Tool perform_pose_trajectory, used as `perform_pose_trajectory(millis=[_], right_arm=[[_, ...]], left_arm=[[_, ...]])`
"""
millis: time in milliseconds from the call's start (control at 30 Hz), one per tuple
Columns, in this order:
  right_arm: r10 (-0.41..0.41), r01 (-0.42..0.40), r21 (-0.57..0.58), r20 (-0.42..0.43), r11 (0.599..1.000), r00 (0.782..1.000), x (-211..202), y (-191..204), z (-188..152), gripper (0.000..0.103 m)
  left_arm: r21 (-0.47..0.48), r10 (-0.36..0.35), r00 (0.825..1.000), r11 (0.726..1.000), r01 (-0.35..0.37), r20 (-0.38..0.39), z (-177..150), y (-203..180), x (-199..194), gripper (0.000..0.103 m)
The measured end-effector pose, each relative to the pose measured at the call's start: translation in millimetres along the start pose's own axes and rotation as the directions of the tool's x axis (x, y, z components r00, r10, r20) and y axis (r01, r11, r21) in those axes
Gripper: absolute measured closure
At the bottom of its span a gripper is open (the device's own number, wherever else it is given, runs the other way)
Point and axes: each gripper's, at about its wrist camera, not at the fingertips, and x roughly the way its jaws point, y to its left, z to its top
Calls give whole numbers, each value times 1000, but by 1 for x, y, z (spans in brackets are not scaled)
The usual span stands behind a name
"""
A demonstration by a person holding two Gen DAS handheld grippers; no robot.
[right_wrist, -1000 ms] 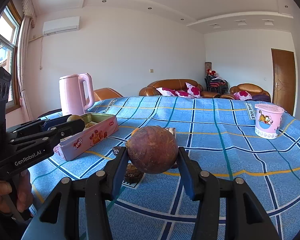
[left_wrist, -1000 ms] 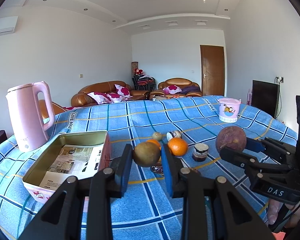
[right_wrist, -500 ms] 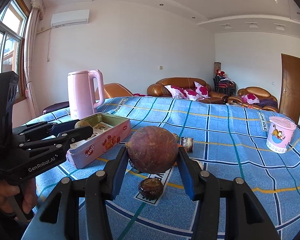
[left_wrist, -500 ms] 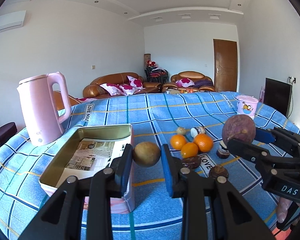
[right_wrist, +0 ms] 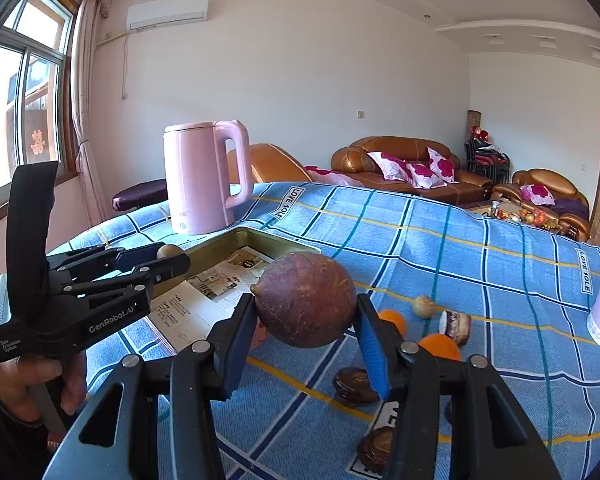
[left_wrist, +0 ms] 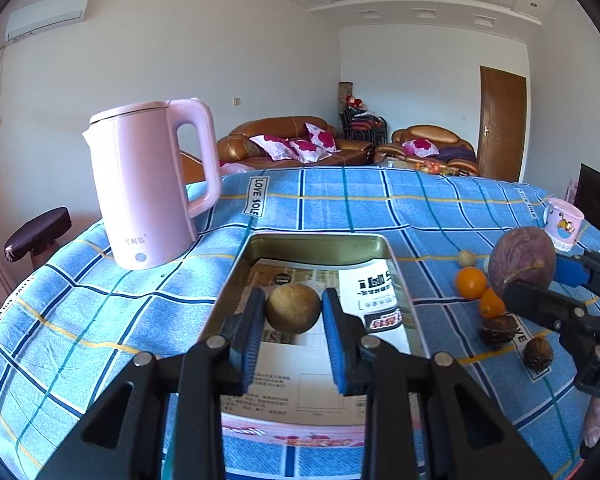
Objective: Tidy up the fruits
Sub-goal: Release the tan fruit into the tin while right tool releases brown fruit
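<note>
Left gripper (left_wrist: 293, 314): clamped on a brown fruit (left_wrist: 293, 308), above the tin.
Right gripper (right_wrist: 305, 330): clamped on a purple fruit (right_wrist: 305, 304).
Tin (left_wrist: 315, 241): beneath left gripper; holds printed paper (left_wrist: 374, 284), seemingly no fruit.

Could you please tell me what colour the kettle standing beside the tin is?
The kettle is pale pink all over, lid and handle included; the left wrist view shows it best.
</note>
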Motion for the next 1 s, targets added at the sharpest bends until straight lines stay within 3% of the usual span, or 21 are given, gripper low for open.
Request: perform_pose_trajectory(millis=[567,1000], right_arm=[[62,-76,-106,-123,992,990,55,41,23,52],[67,-93,-125,-200,988,978,88,47,22,52]], left_arm=[[9,34,993,999,-34,-112,8,21,40,73],[17,39,982,999,-36,-183,6,22,58,72]])
